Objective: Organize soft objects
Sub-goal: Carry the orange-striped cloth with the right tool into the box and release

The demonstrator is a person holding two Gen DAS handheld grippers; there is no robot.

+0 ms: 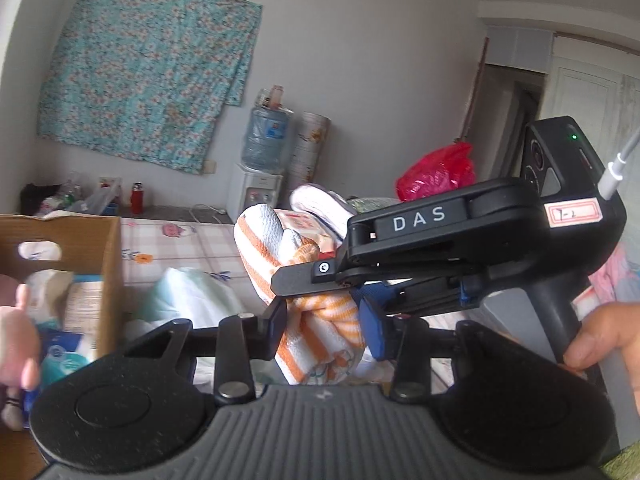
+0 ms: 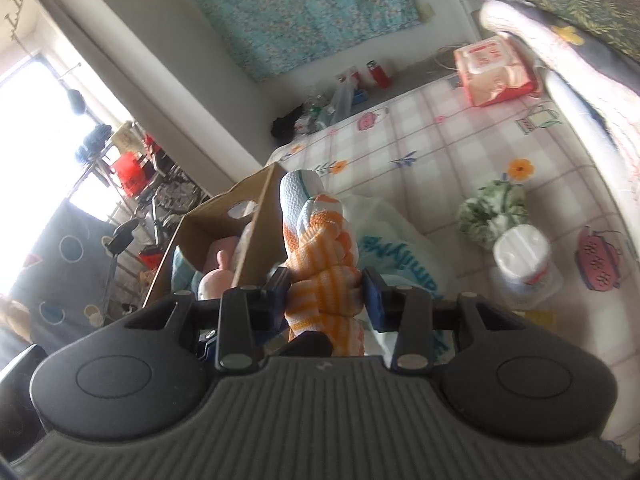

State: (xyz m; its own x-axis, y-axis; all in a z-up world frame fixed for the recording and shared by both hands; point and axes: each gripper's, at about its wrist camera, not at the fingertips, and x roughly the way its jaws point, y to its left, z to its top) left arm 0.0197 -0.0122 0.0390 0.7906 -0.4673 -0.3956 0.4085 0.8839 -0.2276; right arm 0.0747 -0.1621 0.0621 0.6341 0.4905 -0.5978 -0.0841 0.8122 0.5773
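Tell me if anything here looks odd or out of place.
Both hand-held grippers, left and right, clamp the same bunched orange-striped towel at once. On the bed, a white jar lies tipped on its side beside a green floral cloth.

walls: plain grey-white | hanging: teal floral cloth pinned up | corner: water dispenser with blue bottle | bed: checked cartoon-print sheet | window: bright daylight, left side | door: white, far right
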